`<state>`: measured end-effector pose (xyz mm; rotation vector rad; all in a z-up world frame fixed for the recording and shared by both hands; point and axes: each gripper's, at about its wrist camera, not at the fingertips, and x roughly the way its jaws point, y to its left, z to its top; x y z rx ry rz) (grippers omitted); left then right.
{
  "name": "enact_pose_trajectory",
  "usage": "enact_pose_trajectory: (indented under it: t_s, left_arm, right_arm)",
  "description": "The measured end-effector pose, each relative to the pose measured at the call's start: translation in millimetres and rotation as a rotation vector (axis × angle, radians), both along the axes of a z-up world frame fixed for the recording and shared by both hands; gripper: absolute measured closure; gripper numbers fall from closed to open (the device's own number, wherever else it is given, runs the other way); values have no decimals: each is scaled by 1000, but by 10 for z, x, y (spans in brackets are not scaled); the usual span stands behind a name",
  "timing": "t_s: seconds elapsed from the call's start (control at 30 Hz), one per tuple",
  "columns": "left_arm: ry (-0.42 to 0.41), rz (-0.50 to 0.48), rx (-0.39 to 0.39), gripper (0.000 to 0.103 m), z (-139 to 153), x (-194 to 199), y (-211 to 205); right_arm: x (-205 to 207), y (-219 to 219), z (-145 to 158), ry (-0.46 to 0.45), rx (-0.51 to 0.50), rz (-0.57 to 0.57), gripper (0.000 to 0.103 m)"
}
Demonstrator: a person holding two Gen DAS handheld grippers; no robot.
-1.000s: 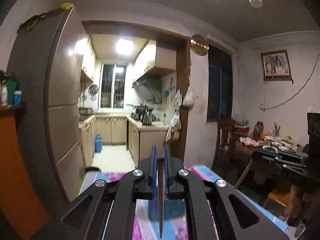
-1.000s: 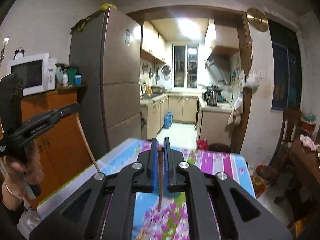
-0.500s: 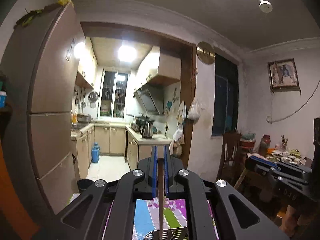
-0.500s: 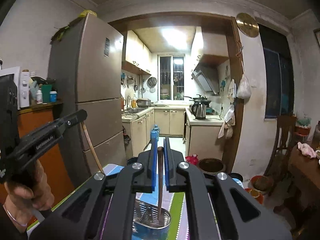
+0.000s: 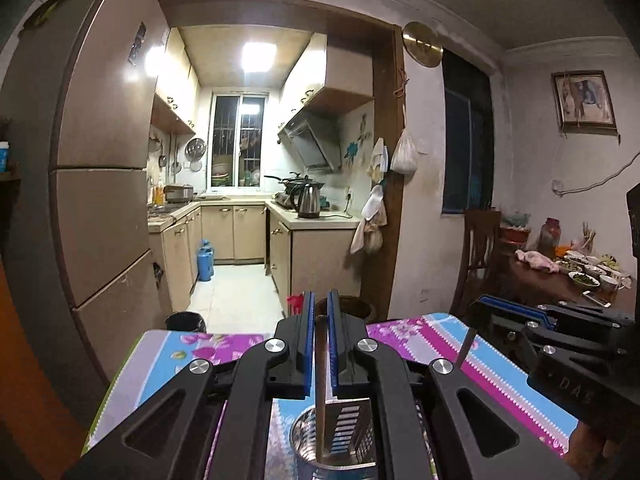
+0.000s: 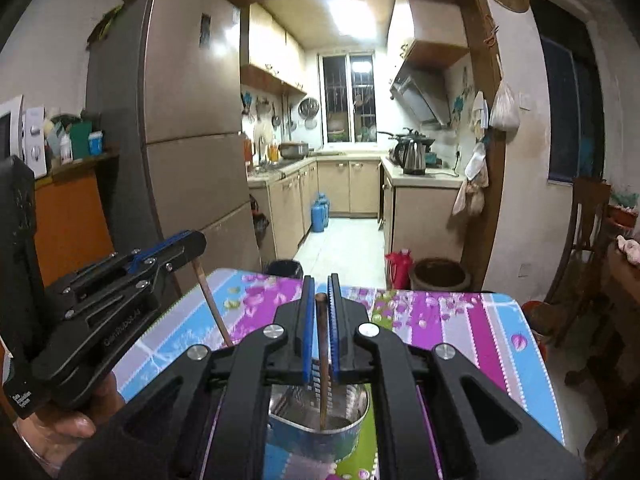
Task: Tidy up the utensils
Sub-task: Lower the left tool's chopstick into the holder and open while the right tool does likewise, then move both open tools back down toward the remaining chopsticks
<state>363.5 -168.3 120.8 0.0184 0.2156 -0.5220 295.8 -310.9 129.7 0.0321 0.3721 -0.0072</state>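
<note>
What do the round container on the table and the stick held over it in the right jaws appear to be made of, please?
The container looks like polished metal, probably stainless steel: its inner wall mirrors the blue pads, though its outside shows a blue band. The stick looks like brown wood or bamboo, likely a chopstick: slim, matte, without glare. The tablecloth under them seems glossy plastic, given its sheen and printed flowers.

The flowered cloth on the counter (image 6: 440, 320) runs pink, purple and pale blue stripes; the shiny metal cup (image 6: 320, 432) perhaps wears a blue band.
</note>
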Motion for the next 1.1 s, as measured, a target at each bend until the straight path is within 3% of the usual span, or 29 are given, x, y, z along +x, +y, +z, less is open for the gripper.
enact_pose_trajectory:
  t_s: [0.03,0.1,0.23,0.3,0.47,0.57,0.67,0.83,1.1]
  left_arm:
    - [7,4,1,95,-22,-2,37]
    - [7,3,-1,95,-23,-38,101]
    - [-36,24,-20,95,172,-233,281]
    - [-71,31,-68,95,357,-407,477]
    - [-157,74,-153,83,717,-955,1022]
    - [-183,94,-136,79,782,-1363,1302]
    - [-183,106,-70,69,695,-1798,1509]
    - [-148,123,77,68,346,-2405,1746]
    - [-4,193,220,68,-579,-3135,2050]
  right_arm:
    - [-5,9,3,3,-1,0,92]
    - [-53,32,63,-12,-2,-8,74]
    - [-345,44,302,-77,-7,-8,74]
    - [-549,21,443,-121,-4,-11,74]
    - [-1296,-86,703,-209,-12,-9,73]
    - [-1862,-171,722,-246,-27,-17,55]
    - [-2431,-250,602,-238,-74,-28,52]
    - [-3178,-438,259,-176,-111,-108,52]
    - [-3904,-594,-478,-13,-89,-271,48]
